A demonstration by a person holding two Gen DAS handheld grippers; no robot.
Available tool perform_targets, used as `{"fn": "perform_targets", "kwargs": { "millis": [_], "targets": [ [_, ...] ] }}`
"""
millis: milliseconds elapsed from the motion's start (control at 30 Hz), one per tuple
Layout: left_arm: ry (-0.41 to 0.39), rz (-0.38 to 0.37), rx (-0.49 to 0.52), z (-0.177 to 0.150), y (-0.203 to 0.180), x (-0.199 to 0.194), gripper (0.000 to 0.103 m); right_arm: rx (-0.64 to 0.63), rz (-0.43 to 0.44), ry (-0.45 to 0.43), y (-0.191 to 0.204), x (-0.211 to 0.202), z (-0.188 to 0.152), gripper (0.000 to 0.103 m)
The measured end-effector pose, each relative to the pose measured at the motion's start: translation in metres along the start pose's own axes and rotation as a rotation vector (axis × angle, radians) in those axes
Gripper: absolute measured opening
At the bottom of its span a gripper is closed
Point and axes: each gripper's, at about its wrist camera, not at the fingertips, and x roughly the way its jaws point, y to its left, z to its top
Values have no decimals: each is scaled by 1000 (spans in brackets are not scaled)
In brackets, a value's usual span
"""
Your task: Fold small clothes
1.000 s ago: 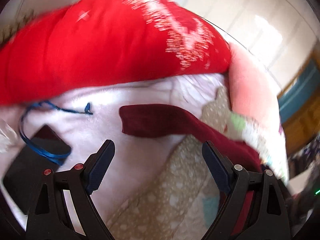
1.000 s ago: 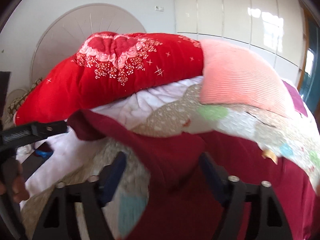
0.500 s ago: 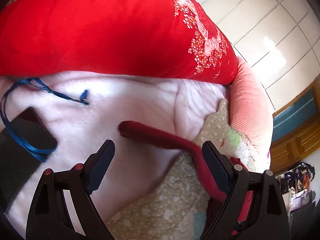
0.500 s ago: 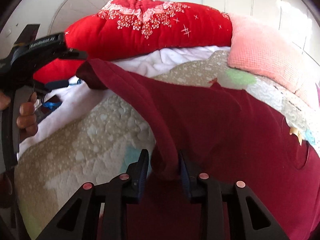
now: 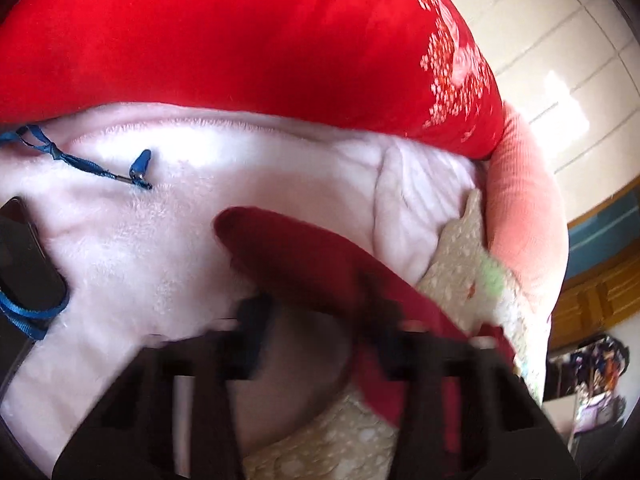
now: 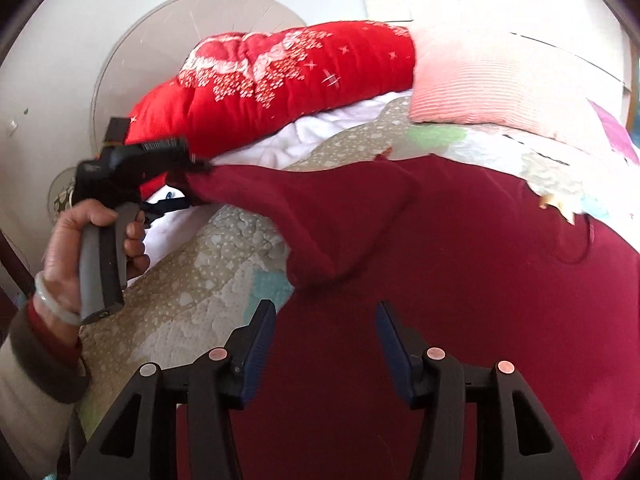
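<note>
Maroon garment (image 6: 460,264) lies spread over a patterned quilt (image 6: 192,304) on the bed, its body filling the ground just ahead of the right gripper (image 6: 326,344). That gripper's jaws stand apart with nothing between them, hovering over the cloth near its lower edge. One sleeve (image 6: 304,208) runs up and leftward from the body, lifted clear of the quilt, and its cuff end meets the tip of the left gripper (image 6: 188,172), which a hand (image 6: 86,248) with a pale bangle at the wrist holds by its grey handle. In the left wrist view the same sleeve (image 5: 288,248) crosses the gap between the blurred jaws of the left gripper (image 5: 316,332); the jaws stand fairly close together, but motion blur hides whether they are pinching the cloth, so I cannot tell. Beyond the sleeve lie a white fleece blanket (image 5: 160,240), a red embroidered quilt (image 6: 280,80) rolled at the head of the bed, and a pink ribbed pillow (image 6: 492,80) just beside it. A dark phone (image 5: 24,264) with a blue lanyard (image 5: 76,164) rests on the fleece at the left. White lettering runs along the top of the left gripper's body in the right wrist view, too small and blurred to read.
</note>
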Motion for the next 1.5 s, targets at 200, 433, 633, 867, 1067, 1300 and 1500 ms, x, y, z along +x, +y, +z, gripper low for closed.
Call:
{"fn": "perform_targets", "kwargs": {
  "millis": [200, 433, 633, 867, 1067, 1300, 1500],
  "targets": [
    [-91, -96, 95, 2, -33, -42, 12, 53, -14, -33, -15, -23, -10, 50],
    [-179, -372, 384, -39, -159, -120, 12, 211, -48, -105, -52, -56, -19, 51],
    [-57, -551, 564, -129, -262, -114, 12, 345, -160, -162, -97, -97, -38, 53],
    [165, -568, 671, -241, -306, -32, 28, 571, -293, -214, -175, -154, -82, 70],
    [248, -570, 782, -283, -293, -44, 78, 714, -250, -221, -211, -173, -109, 74],
    [82, -343, 831, -229, -234, -55, 80, 694, -222, -213, -209, -169, -106, 74],
    [151, -196, 702, -198, -177, -16, 80, 496, -270, -193, -188, -157, -77, 74]
  ]
}}
